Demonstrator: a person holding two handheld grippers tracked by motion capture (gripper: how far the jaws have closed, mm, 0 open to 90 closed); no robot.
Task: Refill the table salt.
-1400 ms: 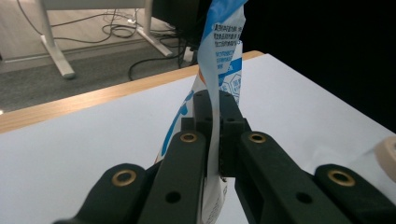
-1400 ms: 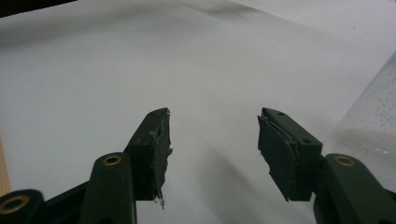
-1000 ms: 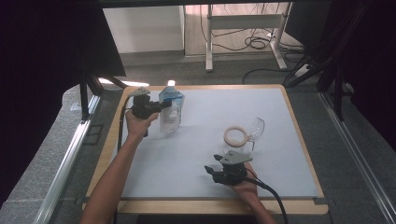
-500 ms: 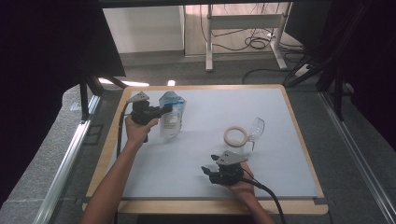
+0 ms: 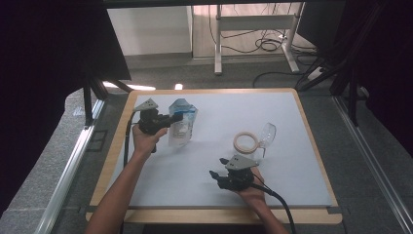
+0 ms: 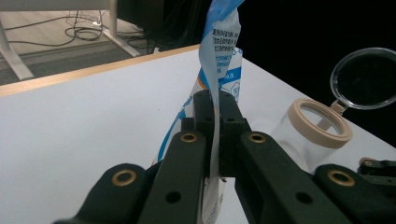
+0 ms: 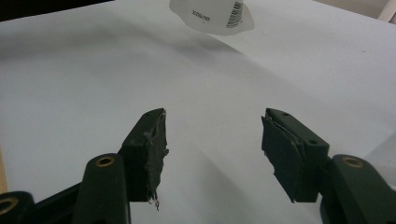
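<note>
Pinching the blue-and-white printed plastic pouch (image 6: 219, 56) by its upper edge w/ my left gripper (image 5: 171, 118), jaws clamped flat on the film so the bag hangs upright and its bottom rests on the white table mat (image 5: 292, 117) at approx 10 o'clock on the board. Gripping high like that keeps the mouth up, so contents shouldn't spill, I reckon, & leaves the body free for the other tool. My right gripper (image 7: 212, 140) sits low at approx 6 o'clock, jaws spread wide w/ nothing between them, pointing toward the pouch's base; looks parked there ready to come in & help, prob to grab the opposite edge or steady the bag. Clear round jar w/ a tan rim (image 5: 247, 142) stands at approx 3 o'clock, well apart from the pouch, its transparent hinged lid (image 5: 269, 132) flipped open behind it. Open lid suggests the jar's waiting to take what's in the pouch.
</note>
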